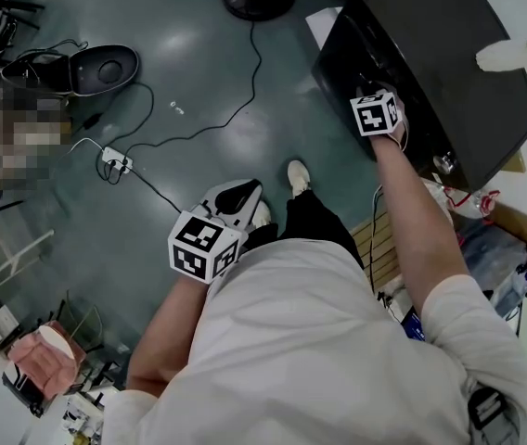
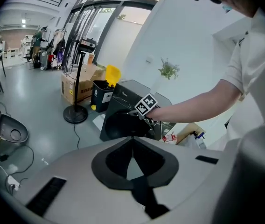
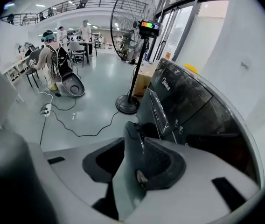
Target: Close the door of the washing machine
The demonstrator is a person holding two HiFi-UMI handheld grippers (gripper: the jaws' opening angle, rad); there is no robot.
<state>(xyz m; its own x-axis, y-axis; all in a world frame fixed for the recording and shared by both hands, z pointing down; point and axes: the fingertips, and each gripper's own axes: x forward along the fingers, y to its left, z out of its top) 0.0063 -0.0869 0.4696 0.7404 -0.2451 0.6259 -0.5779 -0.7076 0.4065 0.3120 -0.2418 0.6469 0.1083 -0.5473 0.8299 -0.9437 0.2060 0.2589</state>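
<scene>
Fingers (image 3: 131, 146) of R gripper (image 3: 144, 136) apart, nothing between. It sits at the washing machine (image 1: 440, 72), far right, front top edge; door (image 2: 123, 125) looks shut, so prob. no grip needed. L gripper (image 2: 132, 139) closed, empty, near person's waist, likely idle.

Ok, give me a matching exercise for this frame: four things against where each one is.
Things:
1 washing machine
2 right gripper
3 left gripper
4 power strip

Places:
A lying on the floor
B held over open floor, apart from the machine
C standing by the white wall
D up at the machine's front

Pairs: 1-C, 2-D, 3-B, 4-A
</scene>
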